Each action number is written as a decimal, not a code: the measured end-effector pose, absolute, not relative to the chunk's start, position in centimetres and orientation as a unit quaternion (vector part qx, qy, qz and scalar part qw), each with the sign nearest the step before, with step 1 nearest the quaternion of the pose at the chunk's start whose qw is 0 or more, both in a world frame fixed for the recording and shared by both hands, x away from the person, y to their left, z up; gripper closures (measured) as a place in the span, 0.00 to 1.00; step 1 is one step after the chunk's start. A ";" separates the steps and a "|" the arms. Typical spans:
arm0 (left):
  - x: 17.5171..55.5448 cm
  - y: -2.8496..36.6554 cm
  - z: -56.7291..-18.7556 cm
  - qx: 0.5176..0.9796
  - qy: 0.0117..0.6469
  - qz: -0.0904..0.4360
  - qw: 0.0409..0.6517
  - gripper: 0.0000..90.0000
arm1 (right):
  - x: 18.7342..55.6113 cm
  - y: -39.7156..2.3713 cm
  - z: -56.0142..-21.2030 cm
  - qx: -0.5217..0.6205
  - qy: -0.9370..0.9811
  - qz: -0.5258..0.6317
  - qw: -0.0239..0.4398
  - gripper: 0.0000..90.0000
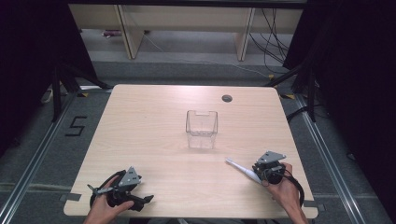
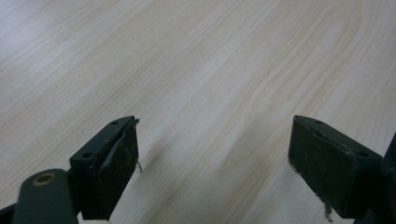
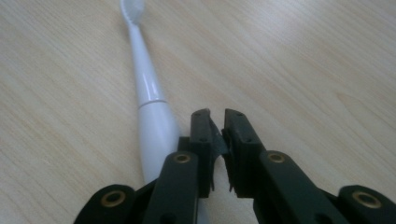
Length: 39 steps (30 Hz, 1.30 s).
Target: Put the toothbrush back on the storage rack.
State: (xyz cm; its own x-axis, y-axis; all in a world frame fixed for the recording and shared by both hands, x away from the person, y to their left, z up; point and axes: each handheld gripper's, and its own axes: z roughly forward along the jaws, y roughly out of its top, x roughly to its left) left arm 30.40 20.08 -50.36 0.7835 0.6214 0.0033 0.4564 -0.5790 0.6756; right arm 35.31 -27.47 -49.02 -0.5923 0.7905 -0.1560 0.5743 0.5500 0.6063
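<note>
I've got my right gripper (image 3: pixel 215 140) down on the table (image 1: pixel 140 140), right beside the white toothbrush (image 3: pixel 148 100), on the near side of the clear plastic container (image 1: pixel 201 129) that stands mid-table. The jaws are nearly together, just a slim gap between the pads, and nothing sits in that gap. The toothbrush lies flat along the outside of one jaw, its thick handle end tucked against my fingers (image 3: pixel 201 135), its bristle head pointing away toward the container. So I'm next to it, not around it.

My left gripper (image 2: pixel 212 154) rests well off to the left of the container, near the table's front edge, jaws spread wide over bare wood, holding nothing.

Here's the risk as I read it: with the jaws this narrow and the brush lying outside them, any push forward will only shove the handle sideways or roll it. The handle looks smooth and rounded, so it could spin away toward the table's front edge. I'd need to open wider and shift over so the handle sits between the pads. And if I pinch too near the tapered neck, the heavier end may droop and swing when lifted, then clip the container's rim.
</note>
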 end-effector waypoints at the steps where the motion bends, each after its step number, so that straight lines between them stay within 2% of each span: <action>1: 30.4 20.1 -50.4 0.881 0.305 0.121 0.341 0.17 | 35.3 -27.7 -48.8 0.394 0.857 0.257 0.209 0.86; 2: 30.4 20.1 -50.4 0.881 0.306 0.120 0.341 0.17 | 35.2 -28.0 -48.3 0.387 0.860 0.258 0.211 0.79; 3: 30.4 20.1 -50.4 0.881 0.306 0.121 0.340 0.17 | 35.2 -28.0 -48.3 0.387 0.860 0.258 0.211 0.79; 4: 30.5 20.1 -50.4 0.881 0.306 0.122 0.340 0.17 | 35.0 -28.2 -47.4 0.377 0.864 0.256 0.215 0.72; 5: 30.5 20.1 -50.4 0.881 0.306 0.122 0.340 0.17 | 35.0 -28.2 -47.4 0.377 0.864 0.256 0.215 0.72; 6: 30.4 20.1 -50.4 0.881 0.307 0.120 0.339 0.17 | 34.9 -28.2 -46.4 0.361 0.874 0.248 0.211 0.66; 8: 30.5 20.2 -50.3 0.884 0.302 0.125 0.335 0.17 | 34.8 -28.2 -46.1 0.356 0.878 0.248 0.204 0.63; 14: 30.4 20.2 -50.4 0.881 0.311 0.121 0.337 0.17 | 34.1 -26.9 -45.8 0.321 0.919 0.178 0.140 0.57; 39: 30.5 20.2 -50.4 0.881 0.309 0.124 0.337 0.17 | 37.1 -26.1 -46.8 0.288 0.953 0.071 0.068 0.69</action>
